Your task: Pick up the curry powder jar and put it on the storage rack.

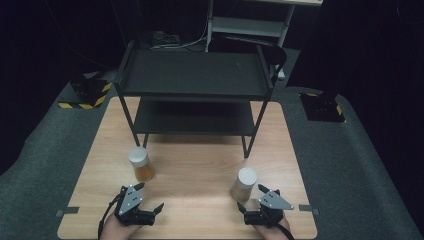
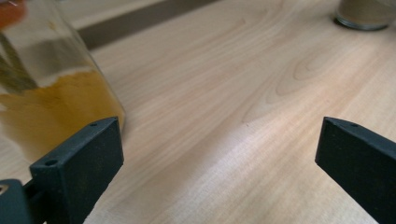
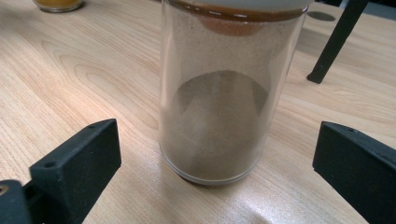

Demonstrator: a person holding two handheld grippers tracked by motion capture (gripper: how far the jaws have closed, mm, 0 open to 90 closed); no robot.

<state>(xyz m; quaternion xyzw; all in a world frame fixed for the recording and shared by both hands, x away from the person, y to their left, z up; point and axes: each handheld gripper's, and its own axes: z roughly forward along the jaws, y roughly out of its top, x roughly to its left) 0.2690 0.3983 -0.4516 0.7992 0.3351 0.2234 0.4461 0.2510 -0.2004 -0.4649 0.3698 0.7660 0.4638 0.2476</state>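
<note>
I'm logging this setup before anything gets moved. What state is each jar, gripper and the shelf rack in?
Orange-powder jar: upright, lid on, partly filled, untouched.
Brown-powder jar: upright, lid on, mostly filled, standing ahead of the open right jaws, not gripped.
Left gripper: open, holding nothing.
Right gripper: open, holding nothing.
Shelf rack: standing, both shelves bare.

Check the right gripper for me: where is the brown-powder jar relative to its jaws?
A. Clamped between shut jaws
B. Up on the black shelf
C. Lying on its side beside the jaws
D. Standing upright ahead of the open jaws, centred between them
D: the right gripper has its jaws spread wide, and the brown-powder jar stands upright on the table ahead, centred and untouched.
</note>
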